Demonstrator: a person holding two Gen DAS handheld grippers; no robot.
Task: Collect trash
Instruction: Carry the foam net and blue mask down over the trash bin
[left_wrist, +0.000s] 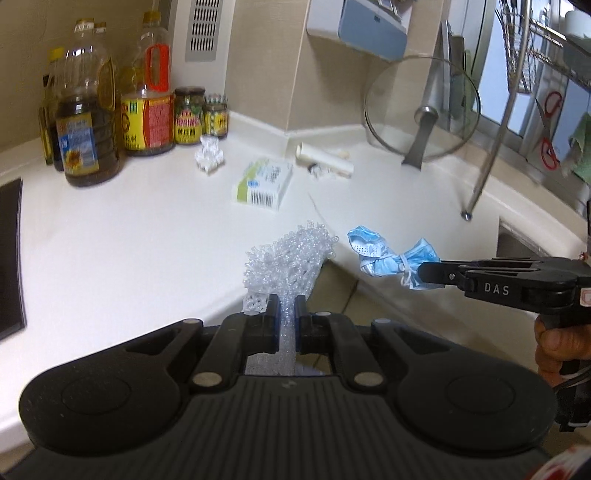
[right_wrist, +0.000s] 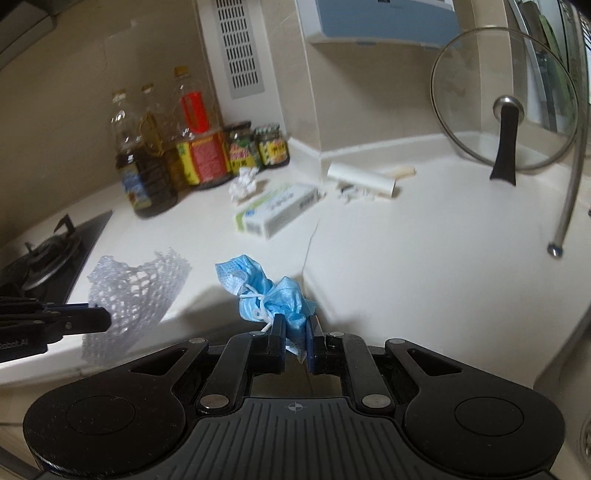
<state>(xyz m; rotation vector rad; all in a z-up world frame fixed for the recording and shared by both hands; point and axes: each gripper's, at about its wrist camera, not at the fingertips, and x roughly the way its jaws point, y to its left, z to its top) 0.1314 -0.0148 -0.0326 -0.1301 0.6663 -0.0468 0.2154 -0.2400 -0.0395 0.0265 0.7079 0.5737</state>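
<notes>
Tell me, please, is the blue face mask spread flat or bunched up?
Bunched up. The blue face mask is crumpled into a wad with its white ear loops knotted around the middle, and the right gripper pinches one end.

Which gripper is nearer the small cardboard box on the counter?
Neither clearly. The left gripper, holding foam netting, and right gripper, holding a blue mask, both sit off the counter edge, facing the cardboard box.

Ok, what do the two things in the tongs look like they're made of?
Left tongs: white net, apparently soft foam mesh, matte and translucent, with open holes. Right tongs: blue mask, likely nonwoven fabric, crumpled and tied with white elastic loops.
</notes>
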